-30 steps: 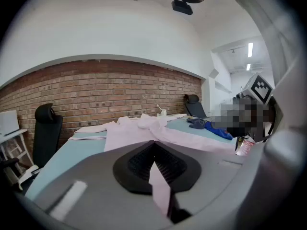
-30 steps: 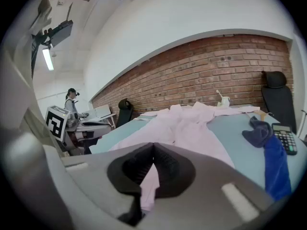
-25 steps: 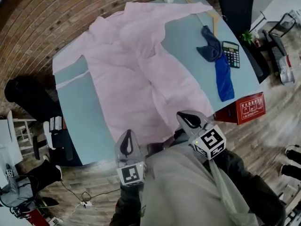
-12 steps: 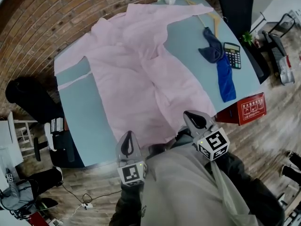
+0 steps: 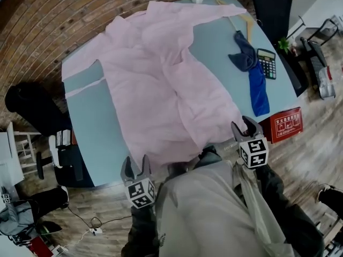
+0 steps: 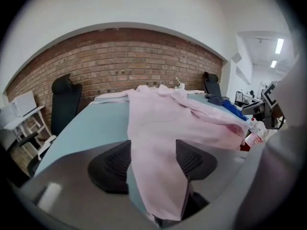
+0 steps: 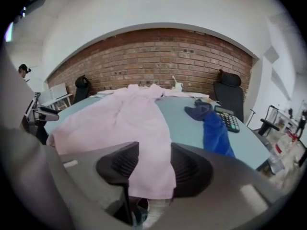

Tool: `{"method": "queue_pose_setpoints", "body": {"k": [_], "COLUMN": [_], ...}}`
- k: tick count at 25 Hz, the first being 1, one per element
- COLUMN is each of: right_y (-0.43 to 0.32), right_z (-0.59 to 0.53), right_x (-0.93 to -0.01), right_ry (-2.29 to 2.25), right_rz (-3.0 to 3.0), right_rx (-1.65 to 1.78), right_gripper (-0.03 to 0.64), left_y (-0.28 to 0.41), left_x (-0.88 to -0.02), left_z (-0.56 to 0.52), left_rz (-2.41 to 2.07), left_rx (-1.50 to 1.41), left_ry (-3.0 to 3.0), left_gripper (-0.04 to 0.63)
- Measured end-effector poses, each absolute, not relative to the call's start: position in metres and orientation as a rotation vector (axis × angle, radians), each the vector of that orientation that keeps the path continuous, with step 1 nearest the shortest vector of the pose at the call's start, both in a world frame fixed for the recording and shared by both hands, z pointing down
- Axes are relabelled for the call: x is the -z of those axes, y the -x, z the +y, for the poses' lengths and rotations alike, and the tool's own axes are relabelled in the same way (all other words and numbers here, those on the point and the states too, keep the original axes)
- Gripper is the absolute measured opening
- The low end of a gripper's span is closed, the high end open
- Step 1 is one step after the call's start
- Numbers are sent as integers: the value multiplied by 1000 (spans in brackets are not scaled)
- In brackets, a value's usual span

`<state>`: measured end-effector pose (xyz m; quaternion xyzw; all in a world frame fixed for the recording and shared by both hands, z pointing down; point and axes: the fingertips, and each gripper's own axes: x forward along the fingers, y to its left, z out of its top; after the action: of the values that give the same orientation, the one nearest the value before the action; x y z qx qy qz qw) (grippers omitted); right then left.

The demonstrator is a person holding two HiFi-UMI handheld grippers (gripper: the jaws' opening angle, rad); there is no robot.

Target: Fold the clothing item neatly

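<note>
Pink garment [image 5: 161, 84] lying spread across the tabletop [image 5: 96, 127], near hem overhanging | left gripper [image 5: 134, 166] and right gripper [image 5: 246, 126] hovering by that hem, jaws opening, cloth showing between them unpinched | probably readying two hem grips for folding.

Both grippers sit low in the head view, jaws pointing up-frame and opening: the left gripper [image 5: 135, 164] at lower left, the right gripper [image 5: 247, 126] higher at right. Neither's pads press anything; pink cloth [image 6: 158, 176] shows in each gap, perhaps lying beyond it.
</note>
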<state>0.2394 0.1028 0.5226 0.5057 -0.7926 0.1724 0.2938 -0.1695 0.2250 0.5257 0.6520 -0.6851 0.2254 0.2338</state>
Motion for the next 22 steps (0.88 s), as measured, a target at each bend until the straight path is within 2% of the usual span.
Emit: {"method": "queue_pose_setpoints", "body": {"k": [1,2,6,14,22], "right_y": [-251,-260,-277,-273,-269], "right_z": [103,105,115,109,121], "right_x": [-533,-542,-573,-587,-590], "right_ry": [-1359,-1359,-1306,-1287,-1168], "right_rz": [-2069,-2033,-1931,-1939,-1994], "right_rx": [-472,-485,-530,-613,-660], "right_gripper": [213,232,269,273,273], "left_y": [175,178,181,180,184], "left_x": [-537,-549,-579,-588,-588], "left_z": [232,239,265,285,301], "left_rz": [-1854,-1823,-1744,-1817,-1915], "left_rx": [-636,-655,-730,-646,-550], "left_ry": [-1742,-1698,-1576,-1448,-1294], "left_gripper": [321,330,403,404,431]}}
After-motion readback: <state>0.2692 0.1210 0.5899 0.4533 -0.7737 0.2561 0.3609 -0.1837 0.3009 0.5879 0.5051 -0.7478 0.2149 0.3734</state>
